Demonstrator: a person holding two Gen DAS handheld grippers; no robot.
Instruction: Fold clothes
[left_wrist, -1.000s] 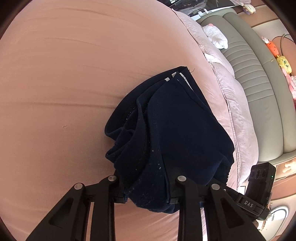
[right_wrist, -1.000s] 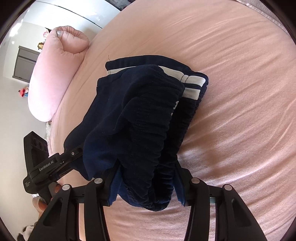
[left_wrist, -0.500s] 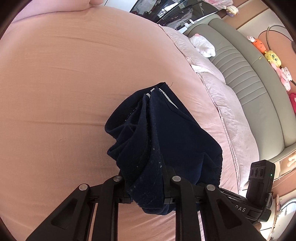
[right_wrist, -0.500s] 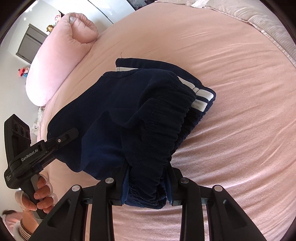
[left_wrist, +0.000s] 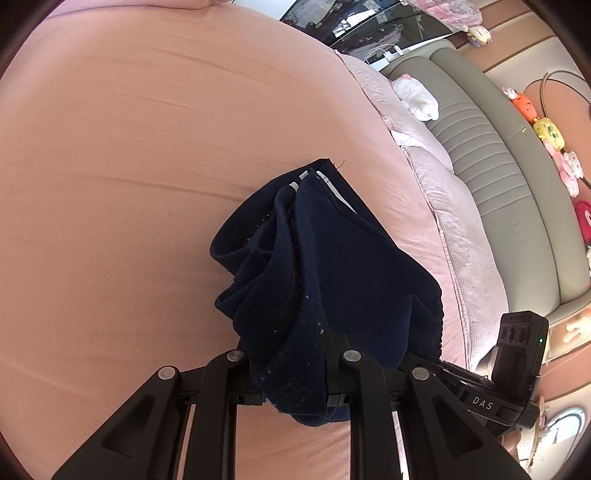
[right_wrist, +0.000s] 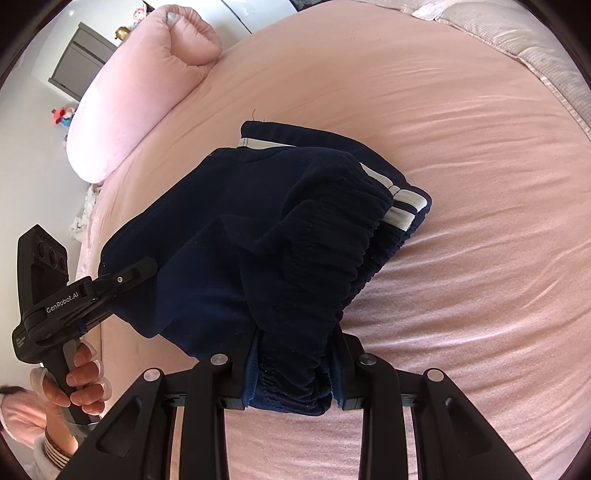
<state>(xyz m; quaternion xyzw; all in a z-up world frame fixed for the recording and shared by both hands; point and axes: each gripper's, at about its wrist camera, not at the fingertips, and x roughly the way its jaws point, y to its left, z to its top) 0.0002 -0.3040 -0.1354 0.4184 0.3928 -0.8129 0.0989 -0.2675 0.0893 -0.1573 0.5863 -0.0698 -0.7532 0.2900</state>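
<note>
Navy trousers (right_wrist: 229, 221) with white side stripes (right_wrist: 400, 210); salmon-pink bedsheet (left_wrist: 147, 155); pale pink pillow (right_wrist: 136, 92) upper left; grey-green ribbed sofa (left_wrist: 491, 173) at right; black grippers.

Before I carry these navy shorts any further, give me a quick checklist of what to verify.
1. Left tongs clamped on the navy shorts: ok, fabric bunched between the fingers.
2. Right tongs clamped on the gathered waistband: ok.
3. Both grips on the same garment: ok, the left tongs show in the right wrist view biting its other edge.
4. Shorts clear of the pink bed sheet: not ok, the far striped end looks to rest on it.
5. Fabric flat and unwrinkled: not ok, it hangs in loose folds.
6. Pink pillow away from the landing spot: ok, it sits at the bed's edge.
</note>
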